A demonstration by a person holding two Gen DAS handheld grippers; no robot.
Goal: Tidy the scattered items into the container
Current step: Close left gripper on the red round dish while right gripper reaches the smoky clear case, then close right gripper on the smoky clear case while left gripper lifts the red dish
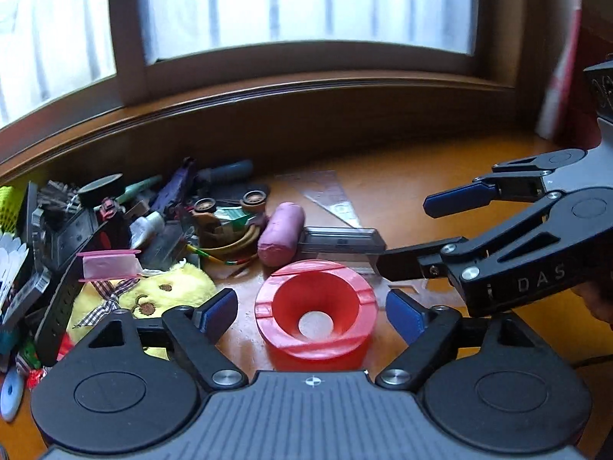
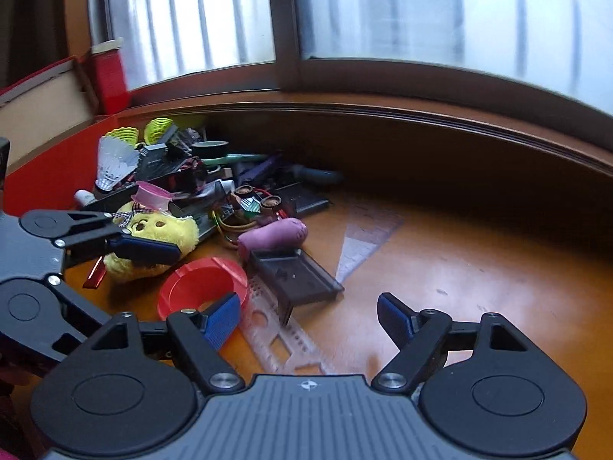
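Note:
A red round ashtray-like dish [image 1: 316, 308] sits on the orange table between the open fingers of my left gripper [image 1: 312, 314]; whether the pads touch it I cannot tell. It also shows in the right wrist view [image 2: 199, 283]. My right gripper [image 2: 310, 322] is open and empty above a clear stencil ruler [image 2: 279, 341]; it shows from the side in the left wrist view [image 1: 406, 234]. Behind lie a pink clay roll [image 1: 281, 234], a dark smoky plastic case [image 2: 297, 276] and a yellow plush toy [image 1: 161, 293].
A heap of small items [image 1: 115, 222] covers the table's left: shuttlecocks [image 2: 115, 161], tape roll, pens, toy wheels, wires. A clear set square [image 1: 331, 195] lies behind. A red box [image 2: 49, 168] stands at the far left. The window sill runs along the back.

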